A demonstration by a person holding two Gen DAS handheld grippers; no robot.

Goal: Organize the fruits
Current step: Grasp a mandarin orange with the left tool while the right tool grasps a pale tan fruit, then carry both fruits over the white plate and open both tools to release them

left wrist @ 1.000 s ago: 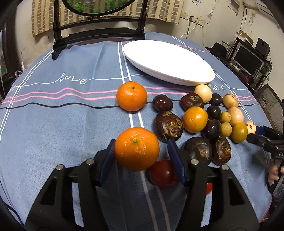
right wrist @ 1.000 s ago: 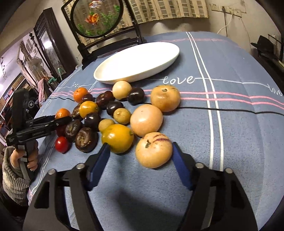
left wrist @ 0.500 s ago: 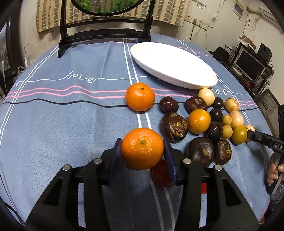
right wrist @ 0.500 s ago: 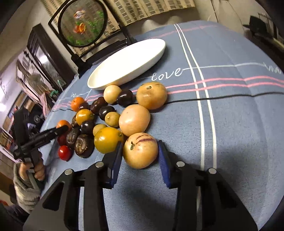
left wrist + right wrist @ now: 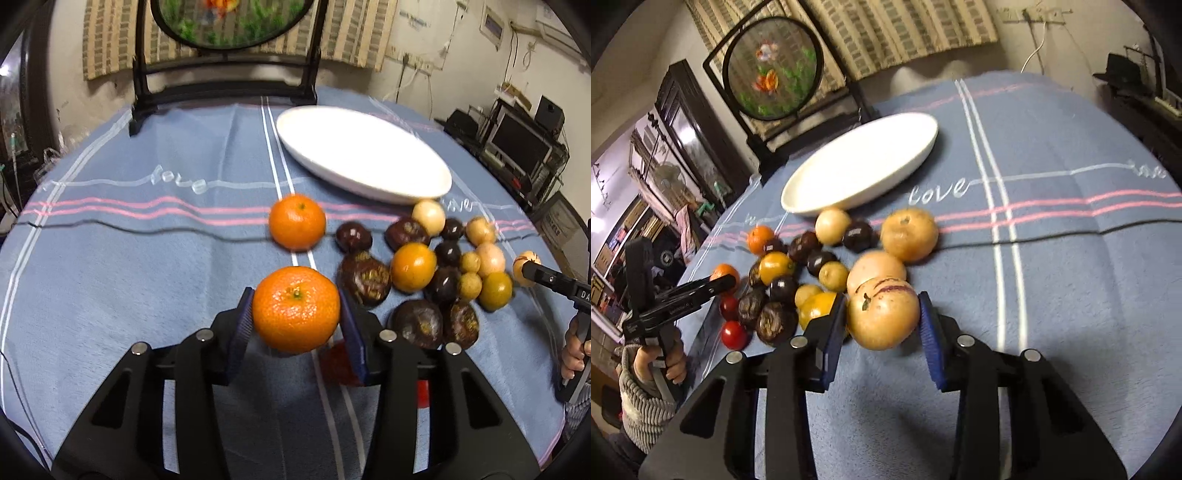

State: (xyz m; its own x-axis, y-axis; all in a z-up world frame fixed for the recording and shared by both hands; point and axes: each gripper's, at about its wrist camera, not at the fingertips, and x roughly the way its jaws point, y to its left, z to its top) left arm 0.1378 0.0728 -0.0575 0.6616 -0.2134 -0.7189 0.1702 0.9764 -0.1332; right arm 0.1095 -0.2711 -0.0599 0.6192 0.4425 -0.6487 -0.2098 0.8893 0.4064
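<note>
Overall, a blue striped tablecloth (image 5: 147,258) covers the table, with a white oval plate (image 5: 364,158) lying bare near its far side. Just before the plate sits a cluster of dark, yellow and pale fruits (image 5: 439,269). Left gripper (image 5: 296,325): closed on an orange mandarin (image 5: 295,309), held between both blue pads; a second mandarin (image 5: 297,222) rests on the cloth beyond it. Right gripper (image 5: 882,328): clamped on a tan fruit with purple streaks (image 5: 882,314), at the cluster's near edge. A small red fruit (image 5: 734,334) lies beside the dark ones.
</note>
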